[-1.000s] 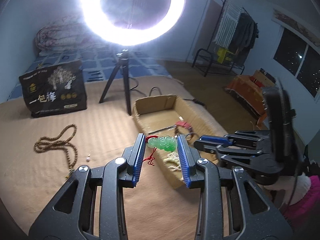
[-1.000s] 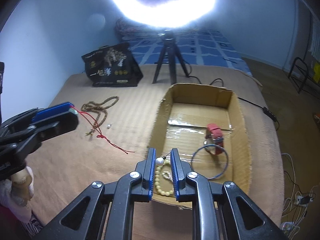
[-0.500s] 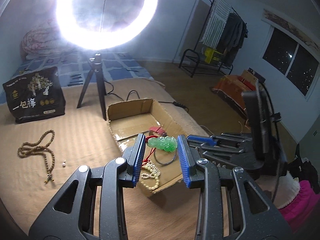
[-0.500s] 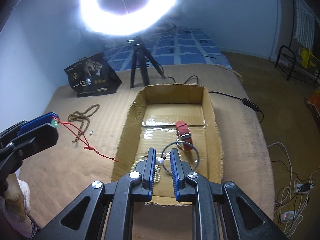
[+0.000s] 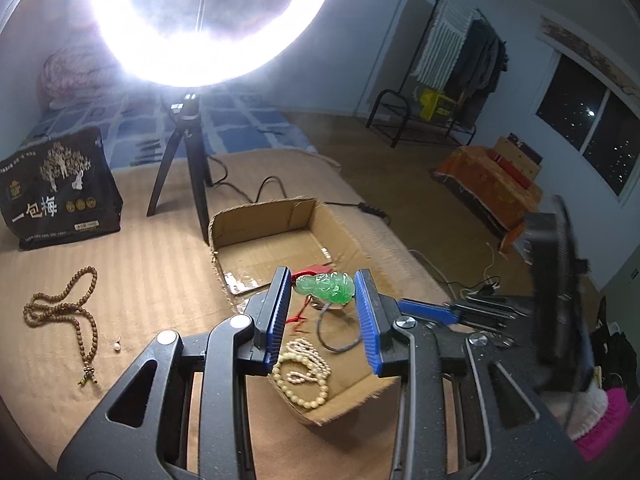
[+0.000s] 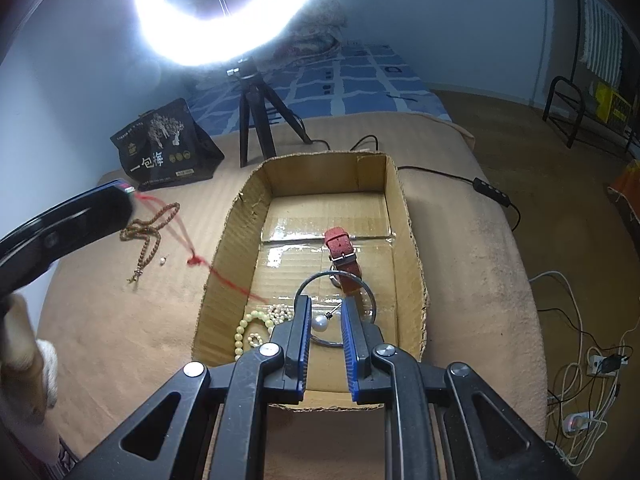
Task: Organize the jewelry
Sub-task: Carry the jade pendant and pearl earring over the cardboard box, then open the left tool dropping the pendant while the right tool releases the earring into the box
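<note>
Jade pendant and pearl earring, both hanging over the cardboard box

Left tongs are clamped on the pendant, right tongs pinched on the pearl. I'd get low over bare cardboard, clear of the cream beads, then let go; watch that trailing red cord.

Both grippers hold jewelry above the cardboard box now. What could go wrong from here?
1. The red cord trailing from the green pendant hangs over the cardboard box wall; it may snag or stay outside.
2. The pearl earring in the right gripper is small and round; it may slip.
</note>
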The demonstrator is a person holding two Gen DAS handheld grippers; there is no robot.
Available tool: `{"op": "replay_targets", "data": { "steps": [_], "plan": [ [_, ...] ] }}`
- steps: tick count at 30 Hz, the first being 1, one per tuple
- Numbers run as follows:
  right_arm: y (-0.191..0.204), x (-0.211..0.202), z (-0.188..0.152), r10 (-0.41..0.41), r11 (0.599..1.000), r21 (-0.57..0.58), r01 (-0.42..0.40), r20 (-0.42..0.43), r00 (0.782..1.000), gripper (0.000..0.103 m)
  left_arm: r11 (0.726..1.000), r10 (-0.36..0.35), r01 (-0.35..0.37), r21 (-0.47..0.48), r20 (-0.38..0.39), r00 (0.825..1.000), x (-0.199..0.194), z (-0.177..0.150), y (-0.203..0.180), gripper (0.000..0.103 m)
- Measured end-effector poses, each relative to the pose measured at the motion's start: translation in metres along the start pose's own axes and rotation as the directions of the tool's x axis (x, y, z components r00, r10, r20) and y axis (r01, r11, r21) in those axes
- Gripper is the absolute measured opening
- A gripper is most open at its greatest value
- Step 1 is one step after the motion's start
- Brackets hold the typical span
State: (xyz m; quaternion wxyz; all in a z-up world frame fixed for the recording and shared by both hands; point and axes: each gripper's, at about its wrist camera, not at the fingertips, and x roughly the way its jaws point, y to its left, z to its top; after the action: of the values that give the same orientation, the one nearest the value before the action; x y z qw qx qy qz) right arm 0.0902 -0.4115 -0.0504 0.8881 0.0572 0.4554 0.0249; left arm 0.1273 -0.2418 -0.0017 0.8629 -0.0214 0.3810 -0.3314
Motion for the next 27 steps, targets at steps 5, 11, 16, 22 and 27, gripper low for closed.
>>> {"op": "replay_targets", "data": {
  "steps": [5, 11, 16, 22, 27],
  "plan": [
    [0.001, 0.014, -0.002, -0.002, 1.000, -0.005, 0.002, -0.028, 1.000, 0.013, 0.999, 0.028, -0.028, -0.018, -0.036, 0.999, 0.027, 0.001, 0.015, 0.033],
    [0.001, 0.025, 0.000, -0.004, 1.000, -0.007, 0.004, -0.045, 0.999, 0.013, 0.999, 0.042, -0.042, -0.010, -0.054, 0.998, 0.045, 0.004, 0.018, 0.033],
    [0.001, 0.031, 0.000, -0.003, 1.000, -0.003, 0.003, -0.058, 0.998, 0.013, 0.998, 0.056, -0.056, -0.003, -0.064, 0.996, 0.053, 0.003, 0.019, 0.033],
    [0.000, 0.036, -0.001, -0.006, 1.000, 0.003, 0.006, -0.071, 0.997, 0.014, 0.998, 0.066, -0.068, -0.014, -0.075, 0.995, 0.058, 0.002, 0.026, 0.033],
    [0.000, 0.037, -0.002, -0.007, 1.000, 0.001, 0.007, -0.075, 0.997, 0.015, 0.997, 0.069, -0.070, -0.016, -0.074, 0.995, 0.058, 0.002, 0.026, 0.033]
  ]
}}
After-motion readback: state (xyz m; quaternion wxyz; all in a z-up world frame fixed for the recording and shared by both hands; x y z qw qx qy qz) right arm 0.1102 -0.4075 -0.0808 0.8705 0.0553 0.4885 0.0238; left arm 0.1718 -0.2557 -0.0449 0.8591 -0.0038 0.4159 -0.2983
